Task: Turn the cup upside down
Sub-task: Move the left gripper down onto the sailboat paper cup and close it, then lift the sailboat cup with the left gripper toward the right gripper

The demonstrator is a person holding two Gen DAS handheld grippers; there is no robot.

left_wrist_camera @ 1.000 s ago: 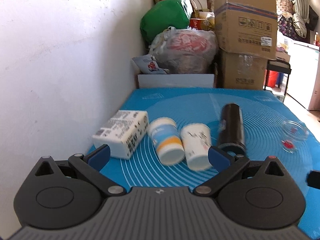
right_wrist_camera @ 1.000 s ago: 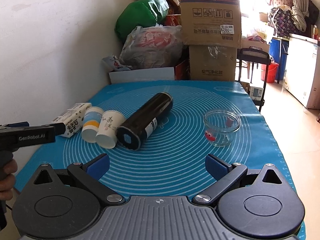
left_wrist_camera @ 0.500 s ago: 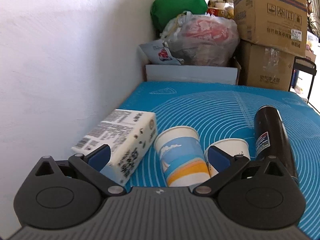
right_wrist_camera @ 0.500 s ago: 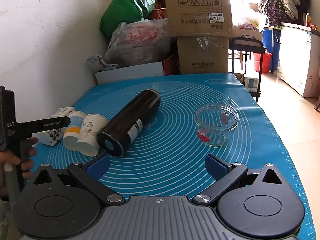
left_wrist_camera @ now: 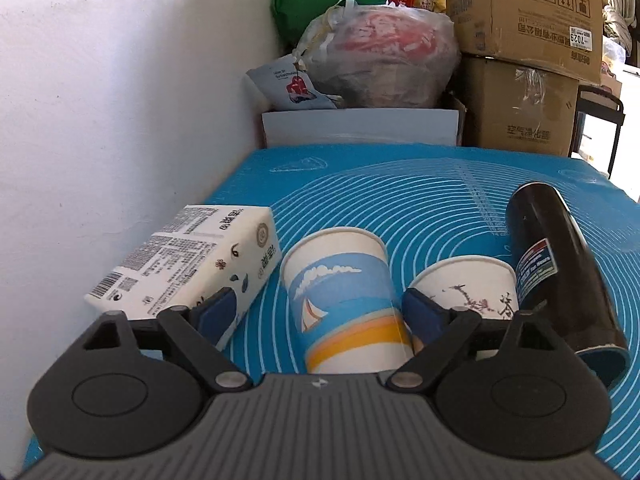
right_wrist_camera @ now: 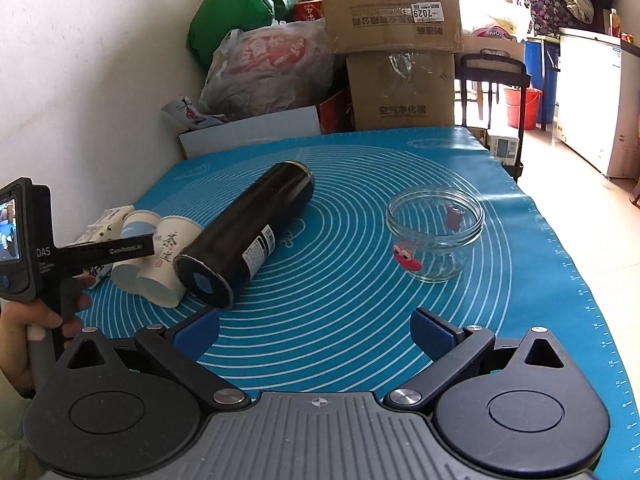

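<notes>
— Cups first: where do we find them?

— We see two paper cups lying on their sides on the blue mat (left_wrist_camera: 420, 200), near the wall. The sailboat cup (left_wrist_camera: 344, 300) lies between our left gripper's (left_wrist_camera: 320, 312) blue pads, its base end toward the camera and its rim pointing away. Just beside it, to the right, lies the blossom cup (left_wrist_camera: 472, 284).

— And our left tongs?

— We hold them spread wide, one pad on each side of the sailboat cup. The left pad sits against the white tissue pack (left_wrist_camera: 192, 256); we cannot tell whether either pad touches the cup.

— What else do we see there?

— The black flask (left_wrist_camera: 560, 264) lies on its side right of the blossom cup, seeming to touch it.

— And our right side?

— We have the right gripper (right_wrist_camera: 316, 328) spread too, with nothing between its pads, over the mat's near edge. Ahead of it stands the glass jar (right_wrist_camera: 436, 236), well apart from the cups.
</notes>
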